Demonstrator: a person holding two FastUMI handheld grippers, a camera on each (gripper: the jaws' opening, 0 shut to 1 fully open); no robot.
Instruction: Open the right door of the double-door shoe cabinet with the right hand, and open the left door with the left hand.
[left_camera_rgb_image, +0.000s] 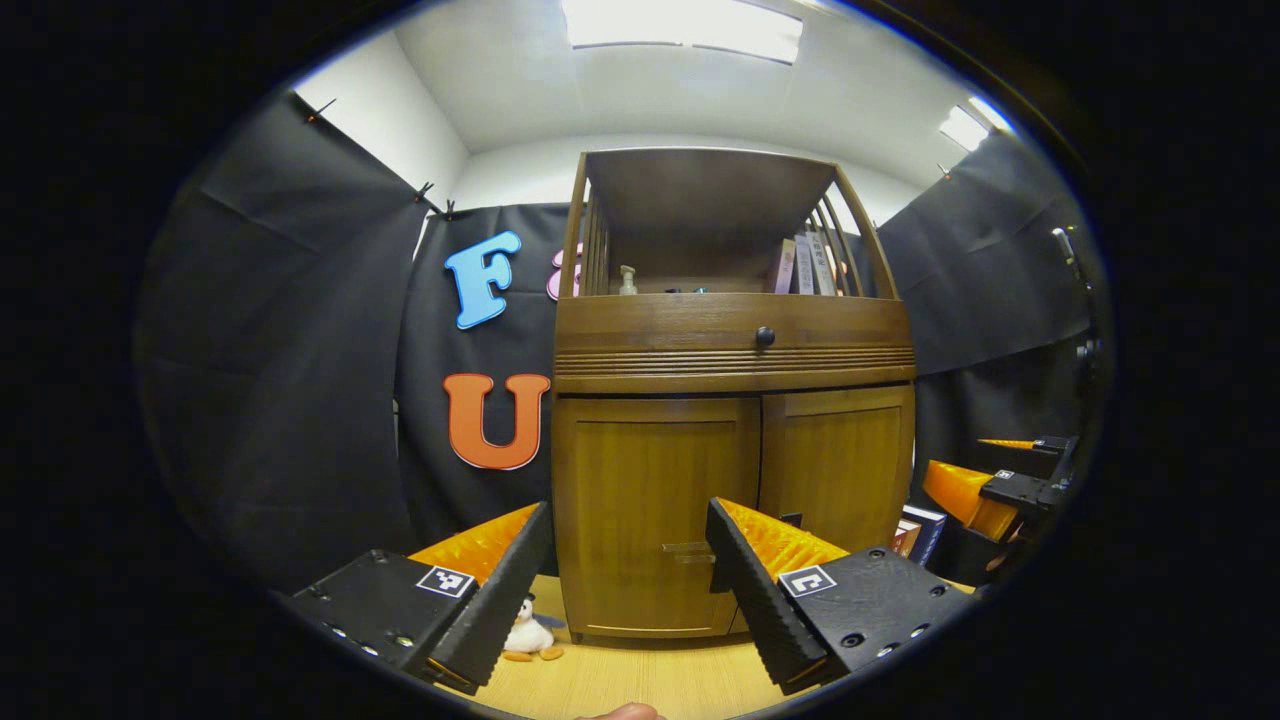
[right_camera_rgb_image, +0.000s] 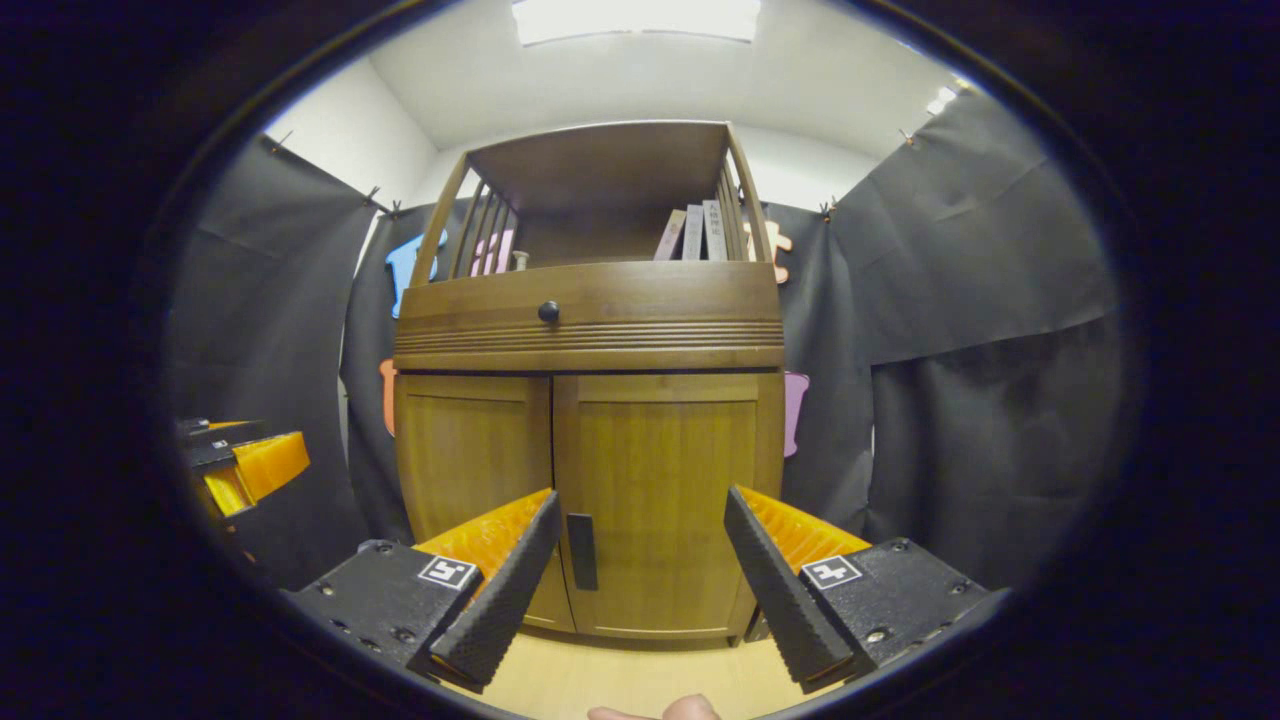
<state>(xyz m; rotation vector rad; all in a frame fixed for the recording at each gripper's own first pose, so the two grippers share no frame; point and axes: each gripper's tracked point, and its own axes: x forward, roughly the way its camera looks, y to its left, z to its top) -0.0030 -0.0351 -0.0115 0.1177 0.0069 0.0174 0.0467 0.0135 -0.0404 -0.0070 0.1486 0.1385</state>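
Note:
The wooden shoe cabinet (left_camera_rgb_image: 735, 350) stands straight ahead with both lower doors shut. In the left gripper view my left gripper (left_camera_rgb_image: 625, 590) is open, a short way in front of the left door (left_camera_rgb_image: 640, 480), whose handle (left_camera_rgb_image: 688, 551) shows between the fingers. The right door (left_camera_rgb_image: 845, 460) is beside it, and the right gripper (left_camera_rgb_image: 990, 490) hangs at the far right. In the right gripper view my right gripper (right_camera_rgb_image: 635, 590) is open before the right door (right_camera_rgb_image: 665, 470). Its dark handle (right_camera_rgb_image: 581, 551) sits near the door's left edge, beside the left finger. The left door (right_camera_rgb_image: 470, 450) and left gripper (right_camera_rgb_image: 245, 465) lie to the left.
A drawer with a round knob (left_camera_rgb_image: 765, 336) tops the doors, under an open shelf with books (left_camera_rgb_image: 805, 262) and a bottle (left_camera_rgb_image: 627, 280). A plush penguin (left_camera_rgb_image: 530, 635) lies on the wooden floor (left_camera_rgb_image: 650, 680) left of the cabinet. Books (left_camera_rgb_image: 920, 530) stand at its right.

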